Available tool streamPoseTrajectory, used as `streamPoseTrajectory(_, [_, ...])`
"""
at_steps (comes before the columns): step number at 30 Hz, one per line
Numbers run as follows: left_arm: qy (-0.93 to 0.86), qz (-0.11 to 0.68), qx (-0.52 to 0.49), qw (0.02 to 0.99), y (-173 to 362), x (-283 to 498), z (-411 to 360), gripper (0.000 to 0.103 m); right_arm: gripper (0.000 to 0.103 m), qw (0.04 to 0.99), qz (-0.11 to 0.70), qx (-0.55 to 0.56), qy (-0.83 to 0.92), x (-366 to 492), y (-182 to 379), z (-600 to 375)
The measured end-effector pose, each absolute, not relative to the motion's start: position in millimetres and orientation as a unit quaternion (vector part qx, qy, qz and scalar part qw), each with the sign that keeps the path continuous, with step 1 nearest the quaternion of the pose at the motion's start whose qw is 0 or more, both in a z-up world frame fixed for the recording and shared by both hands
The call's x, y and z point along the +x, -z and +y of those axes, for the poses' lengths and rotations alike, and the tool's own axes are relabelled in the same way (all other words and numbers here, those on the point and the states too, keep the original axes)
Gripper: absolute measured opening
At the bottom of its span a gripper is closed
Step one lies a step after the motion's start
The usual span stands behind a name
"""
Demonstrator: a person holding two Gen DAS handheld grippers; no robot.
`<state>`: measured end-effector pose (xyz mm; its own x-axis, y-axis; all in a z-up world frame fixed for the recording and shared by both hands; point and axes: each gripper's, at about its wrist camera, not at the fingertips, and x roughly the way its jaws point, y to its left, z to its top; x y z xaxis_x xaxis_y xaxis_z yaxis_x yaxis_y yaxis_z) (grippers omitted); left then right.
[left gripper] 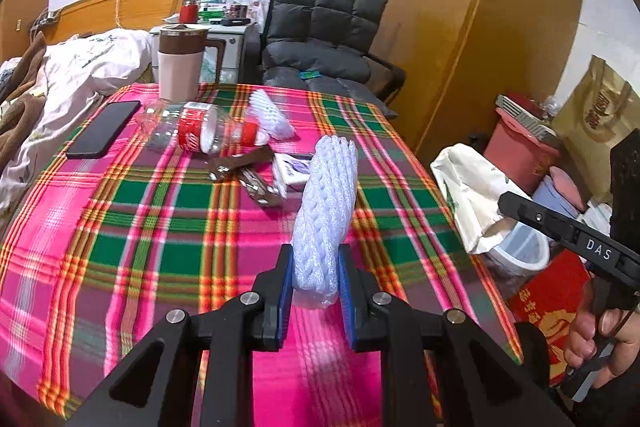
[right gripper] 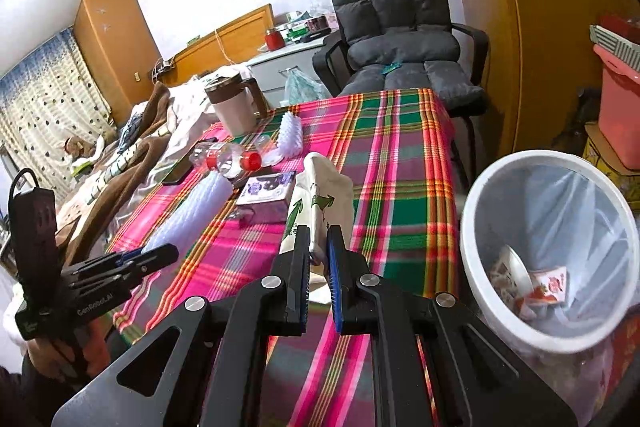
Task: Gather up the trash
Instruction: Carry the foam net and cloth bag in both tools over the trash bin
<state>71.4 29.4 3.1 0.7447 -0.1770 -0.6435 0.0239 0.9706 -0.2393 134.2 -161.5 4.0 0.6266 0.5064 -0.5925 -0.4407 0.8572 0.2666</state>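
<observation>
Left tool (left gripper: 314, 259) pinches ribbed white foam netting (left gripper: 326, 211)

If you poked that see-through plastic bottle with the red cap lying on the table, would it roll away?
Probably. The clear plastic bottle lies on its side on the plaid tablecloth, and looks round and empty, so likely light. The cloth may slow it.

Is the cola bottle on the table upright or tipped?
Tipped: the cola bottle lies on its side on the plaid tablecloth.
</observation>
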Motion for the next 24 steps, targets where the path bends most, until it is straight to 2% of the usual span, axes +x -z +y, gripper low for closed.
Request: streamPoseTrajectory(24, [0.096, 0.363, -0.082, 0.923, -13.1, 58.0, -19.6, 0.021, 0.011, 0.911, 0.332, 0.066, -0.236, 107.2, 1.2, -190.3])
